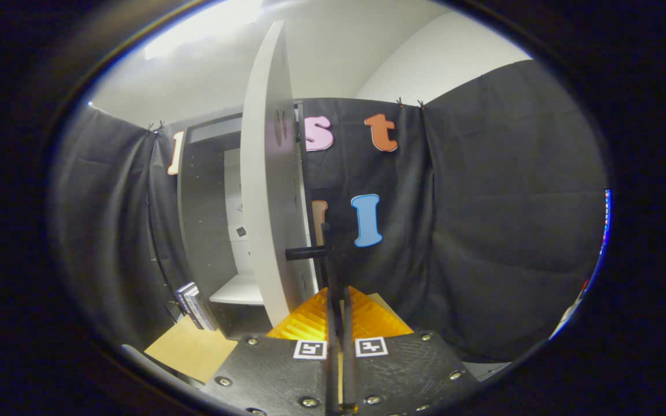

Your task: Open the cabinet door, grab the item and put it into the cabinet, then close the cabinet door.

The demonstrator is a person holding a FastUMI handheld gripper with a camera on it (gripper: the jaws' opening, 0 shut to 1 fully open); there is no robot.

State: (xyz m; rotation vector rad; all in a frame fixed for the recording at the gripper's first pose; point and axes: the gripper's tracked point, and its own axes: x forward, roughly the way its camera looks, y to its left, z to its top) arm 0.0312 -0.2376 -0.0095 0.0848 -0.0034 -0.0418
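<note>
Left of the tool (338,289) and beyond it, a pale counter (191,348) carries the cabinet (208,231) and small upright books (194,305) beside its base; a white shelf (239,290) shows inside.

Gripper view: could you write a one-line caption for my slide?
Gripper, nearly shut, at the black bar handle of the half-open white cabinet door; small books lean beside the cabinet.

gripper view | rides on gripper, looks forward along nearly closed fingers (333,271) | close to open door (269,190) edge | cabinet (211,202) interior beyond, left
</note>
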